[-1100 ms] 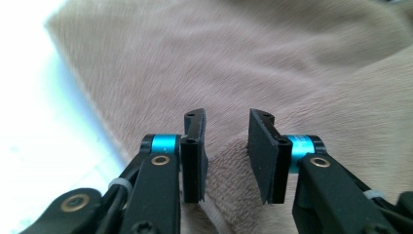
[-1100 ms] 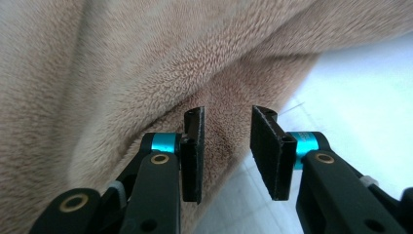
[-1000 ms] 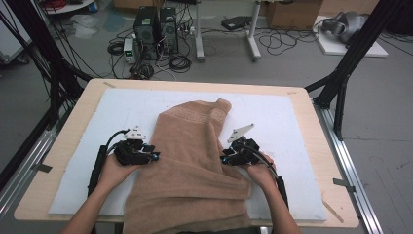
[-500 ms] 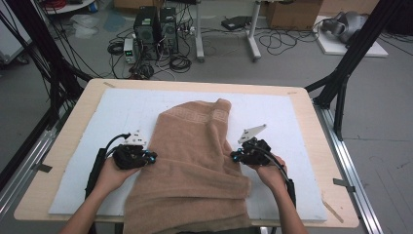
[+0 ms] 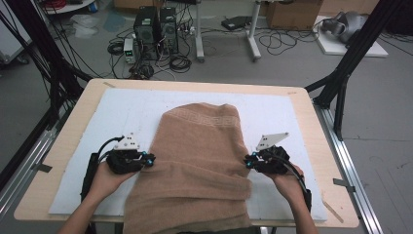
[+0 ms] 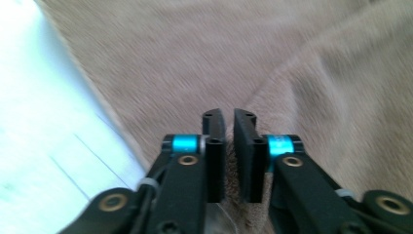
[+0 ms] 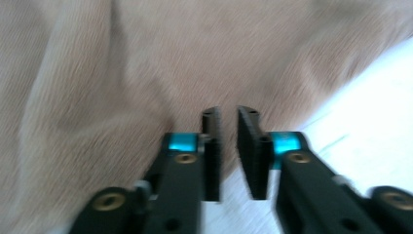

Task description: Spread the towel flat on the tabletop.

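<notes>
Hanging off the near edge of the table, the tan towel runs up the middle of the white mat toward the far edge. Both hands come in low from the near side. The left gripper sits at the towel's left edge, jaws just a crack apart after opening a bit, nothing pinched. The right gripper is at the right edge, same deal. Farther back: grey floor, cables, a couple of computer towers.
</notes>
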### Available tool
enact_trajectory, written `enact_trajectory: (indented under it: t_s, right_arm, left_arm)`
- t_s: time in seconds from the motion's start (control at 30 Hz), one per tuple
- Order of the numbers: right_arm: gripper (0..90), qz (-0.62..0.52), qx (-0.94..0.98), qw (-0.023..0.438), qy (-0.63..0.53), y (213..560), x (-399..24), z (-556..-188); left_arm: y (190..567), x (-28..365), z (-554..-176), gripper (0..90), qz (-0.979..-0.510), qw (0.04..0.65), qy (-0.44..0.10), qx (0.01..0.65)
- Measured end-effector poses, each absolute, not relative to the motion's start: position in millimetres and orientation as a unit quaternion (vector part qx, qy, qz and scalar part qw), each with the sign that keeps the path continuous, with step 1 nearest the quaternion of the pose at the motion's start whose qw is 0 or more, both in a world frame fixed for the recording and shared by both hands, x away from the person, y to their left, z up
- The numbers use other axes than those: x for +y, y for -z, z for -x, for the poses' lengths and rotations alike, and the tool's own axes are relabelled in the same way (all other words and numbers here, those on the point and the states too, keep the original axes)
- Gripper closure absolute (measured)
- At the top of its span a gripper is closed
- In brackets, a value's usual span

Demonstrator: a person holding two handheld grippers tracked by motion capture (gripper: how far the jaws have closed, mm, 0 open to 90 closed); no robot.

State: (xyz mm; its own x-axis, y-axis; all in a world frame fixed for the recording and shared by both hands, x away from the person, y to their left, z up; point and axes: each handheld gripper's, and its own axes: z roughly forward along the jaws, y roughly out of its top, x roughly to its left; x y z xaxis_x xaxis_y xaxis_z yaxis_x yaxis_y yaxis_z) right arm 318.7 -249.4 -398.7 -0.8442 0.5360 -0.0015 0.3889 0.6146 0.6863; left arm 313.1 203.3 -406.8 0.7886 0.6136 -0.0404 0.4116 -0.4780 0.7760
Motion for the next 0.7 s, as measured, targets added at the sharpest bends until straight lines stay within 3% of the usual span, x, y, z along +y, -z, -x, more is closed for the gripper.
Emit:
enact_trajectory:
  t_s: [0.17,0.37,0.47,0.57,0.6,0.7]
  right_arm:
    - [67.6,-0.279,0.881,0.092,-0.371,401,-245,-343]
    - [62.0,-0.288,0.893,0.072,-0.338,420,-233,-357]
    - [64.8,-0.298,0.898,0.063,-0.317,431,-229,-362]
    - [79.3,-0.293,0.896,0.068,-0.325,432,-228,-364]
    - [84.1,-0.287,0.899,0.067,-0.325,431,-228,-364]
    - [86.0,-0.278,0.902,0.087,-0.317,427,-222,-363]
  left_arm:
    - [408,195,-340,70.6,-0.837,0.422,-0.129,0.323]
    - [435,186,-362,57.8,-0.861,0.360,-0.089,0.349]
    - [434,184,-359,69.4,-0.867,0.348,-0.112,0.339]
    - [433,182,-358,84.4,-0.873,0.345,-0.107,0.327]
    - [432,181,-356,85.4,-0.872,0.345,-0.111,0.328]
    - [425,187,-354,86.3,-0.863,0.356,-0.136,0.332]
